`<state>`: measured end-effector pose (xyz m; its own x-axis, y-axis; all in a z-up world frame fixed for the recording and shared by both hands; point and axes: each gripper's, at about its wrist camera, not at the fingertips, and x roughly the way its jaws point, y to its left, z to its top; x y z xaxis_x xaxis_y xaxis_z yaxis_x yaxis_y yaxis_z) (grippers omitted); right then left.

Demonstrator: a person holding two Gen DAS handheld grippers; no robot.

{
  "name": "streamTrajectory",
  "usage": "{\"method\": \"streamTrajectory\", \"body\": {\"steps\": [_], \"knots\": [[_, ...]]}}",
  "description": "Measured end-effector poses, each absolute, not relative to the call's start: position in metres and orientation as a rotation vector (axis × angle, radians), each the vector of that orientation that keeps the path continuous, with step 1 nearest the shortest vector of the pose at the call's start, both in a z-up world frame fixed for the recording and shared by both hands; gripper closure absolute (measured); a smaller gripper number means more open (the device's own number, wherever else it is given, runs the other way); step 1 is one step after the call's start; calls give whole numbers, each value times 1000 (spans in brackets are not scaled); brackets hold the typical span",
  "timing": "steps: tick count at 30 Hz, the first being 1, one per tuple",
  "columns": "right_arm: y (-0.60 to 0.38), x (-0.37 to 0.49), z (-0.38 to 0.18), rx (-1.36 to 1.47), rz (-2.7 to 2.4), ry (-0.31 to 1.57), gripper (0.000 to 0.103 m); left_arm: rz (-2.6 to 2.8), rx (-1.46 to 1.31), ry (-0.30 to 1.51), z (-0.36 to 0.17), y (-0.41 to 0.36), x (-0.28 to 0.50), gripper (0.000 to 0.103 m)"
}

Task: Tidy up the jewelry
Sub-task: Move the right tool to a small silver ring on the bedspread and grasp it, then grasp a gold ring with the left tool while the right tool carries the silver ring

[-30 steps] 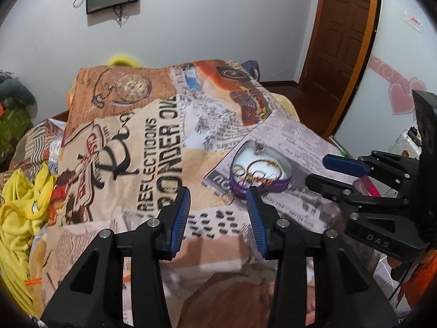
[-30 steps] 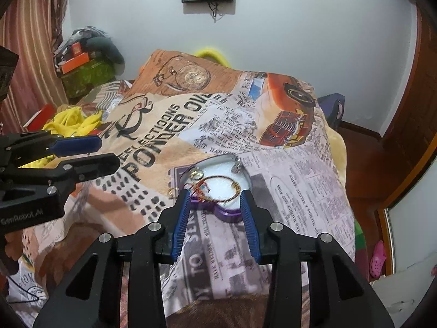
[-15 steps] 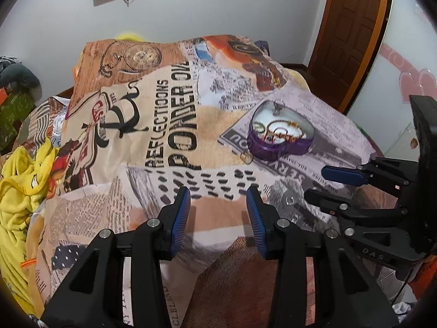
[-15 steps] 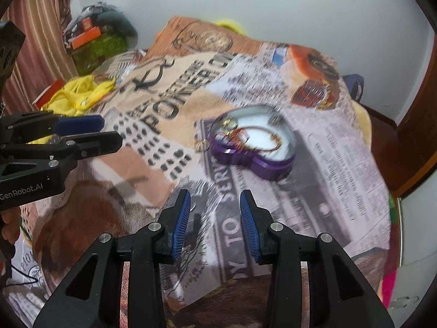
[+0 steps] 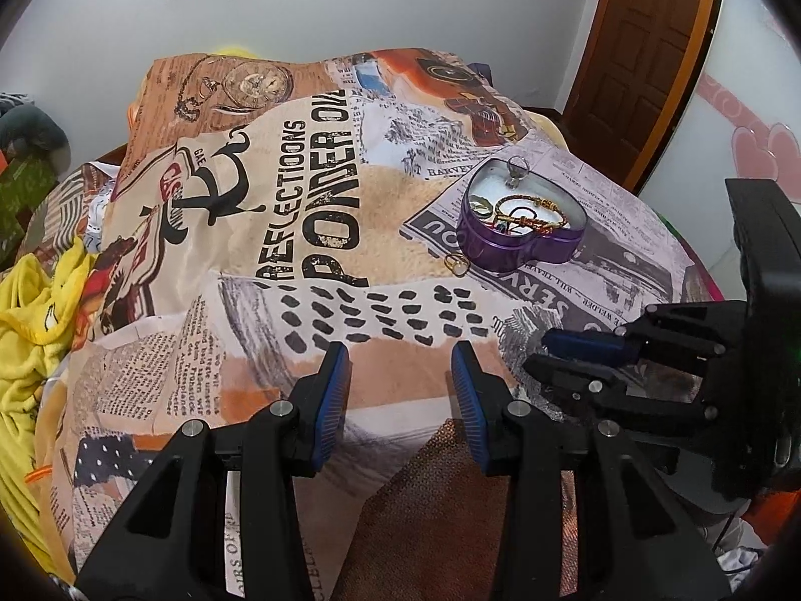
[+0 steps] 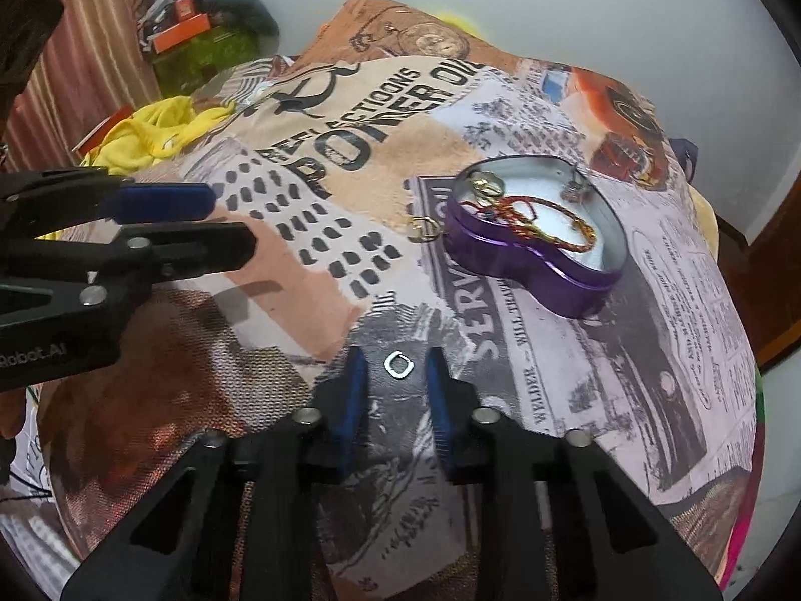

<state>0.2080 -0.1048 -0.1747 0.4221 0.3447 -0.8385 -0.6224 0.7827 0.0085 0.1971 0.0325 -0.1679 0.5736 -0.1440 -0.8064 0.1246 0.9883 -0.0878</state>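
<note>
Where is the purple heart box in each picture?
Left wrist view: the purple heart box sits upper right, on the blanket.
Right wrist view: the box sits right of centre, beyond the blue fingers.
Shared landmark: the gold ring lying beside the box.

Left gripper [image 5: 399, 350] parted, right gripper [image 6: 396, 353] just closing

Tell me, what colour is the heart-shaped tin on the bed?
The heart-shaped tin is purple outside and silver inside, best seen in the right wrist view.
</note>
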Motion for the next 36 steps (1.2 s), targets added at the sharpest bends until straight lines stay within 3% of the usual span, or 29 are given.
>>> {"method": "streamTrajectory", "body": {"steps": [26,36], "knots": [[-156,242,-147,-179,511,869,93,-255,-8,1077,-198,-3,272,61],[-163,249,-150,-149,512,867,93,-269,76,1077,-204,-15,285,73]]}}
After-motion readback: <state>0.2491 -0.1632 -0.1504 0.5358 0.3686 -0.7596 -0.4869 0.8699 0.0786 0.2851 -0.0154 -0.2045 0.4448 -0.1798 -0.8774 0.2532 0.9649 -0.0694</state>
